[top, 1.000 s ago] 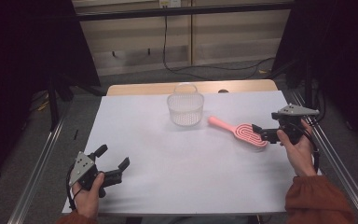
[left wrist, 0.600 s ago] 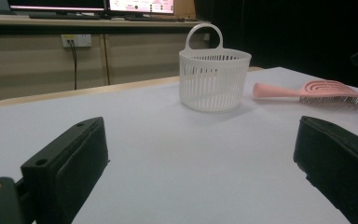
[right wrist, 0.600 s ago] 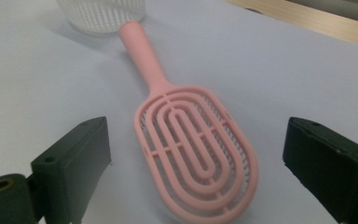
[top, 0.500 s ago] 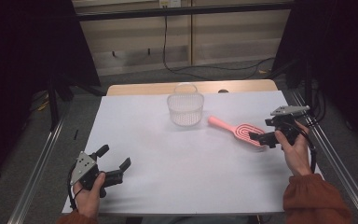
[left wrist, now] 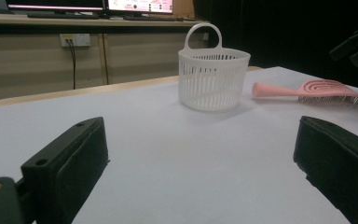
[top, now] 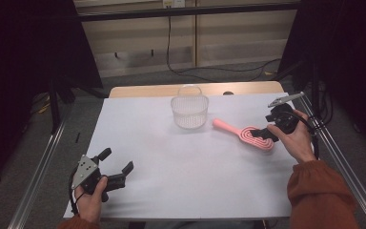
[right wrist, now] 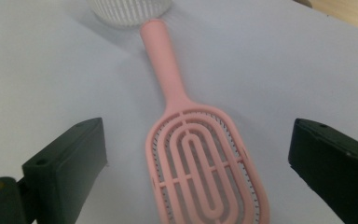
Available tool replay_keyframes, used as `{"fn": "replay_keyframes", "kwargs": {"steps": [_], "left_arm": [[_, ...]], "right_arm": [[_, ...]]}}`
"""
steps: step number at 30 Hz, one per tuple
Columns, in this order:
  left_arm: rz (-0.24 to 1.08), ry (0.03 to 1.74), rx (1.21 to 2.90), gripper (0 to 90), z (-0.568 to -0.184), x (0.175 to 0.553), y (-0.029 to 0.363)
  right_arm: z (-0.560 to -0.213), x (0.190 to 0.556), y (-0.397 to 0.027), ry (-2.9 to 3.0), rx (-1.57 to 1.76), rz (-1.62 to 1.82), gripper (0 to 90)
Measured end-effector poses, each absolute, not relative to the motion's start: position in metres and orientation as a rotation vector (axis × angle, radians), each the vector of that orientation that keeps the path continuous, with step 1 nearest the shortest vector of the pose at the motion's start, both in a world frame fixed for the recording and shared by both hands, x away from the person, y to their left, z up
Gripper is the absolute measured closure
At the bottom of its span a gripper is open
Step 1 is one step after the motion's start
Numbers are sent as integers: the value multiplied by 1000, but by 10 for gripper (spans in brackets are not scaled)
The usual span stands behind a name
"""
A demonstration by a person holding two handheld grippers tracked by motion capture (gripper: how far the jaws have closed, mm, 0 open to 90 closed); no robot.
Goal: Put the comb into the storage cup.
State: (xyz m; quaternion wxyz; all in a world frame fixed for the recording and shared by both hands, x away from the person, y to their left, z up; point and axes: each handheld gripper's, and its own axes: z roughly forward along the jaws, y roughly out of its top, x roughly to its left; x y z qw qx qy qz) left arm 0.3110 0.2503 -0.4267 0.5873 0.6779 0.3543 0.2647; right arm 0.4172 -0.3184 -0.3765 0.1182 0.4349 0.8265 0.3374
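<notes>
Pink hairbrush (right wrist: 200, 158) framed between spread jaws of the right gripper (right wrist: 198, 154).
Light, stiff, slippery plastic; best gripped across the head's edges.

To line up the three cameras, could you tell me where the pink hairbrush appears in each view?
High view: pink hairbrush right of centre, at the right gripper.
Left gripper view: upper right.
Right gripper view: centre, between the jaws.
Shared landmark: white basket beyond its handle.

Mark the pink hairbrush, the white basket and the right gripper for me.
pink hairbrush (right wrist: 205, 182), right gripper view, on its slotted head.
white basket (left wrist: 213, 79), left gripper view, on its slatted wall.
right gripper (top: 267, 133), high view, between its jaws.
</notes>
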Motion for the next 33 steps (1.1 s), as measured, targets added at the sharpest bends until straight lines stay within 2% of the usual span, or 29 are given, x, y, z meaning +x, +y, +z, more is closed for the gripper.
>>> {"fn": "replay_keyframes", "kwargs": {"steps": [15, 18, 33], "left_arm": [[635, 839, 1585, 19, -427, 311, 251], [631, 840, 1582, 19, -427, 311, 251], [629, 830, 1581, 18, -426, 311, 251]], "right_arm": [[-394, 437, -310, 2616, 1240, 785, 56], [-397, 440, -305, 2650, 1212, 752, 84], [-412, 453, -287, 2766, 1116, 558, 59]]}}
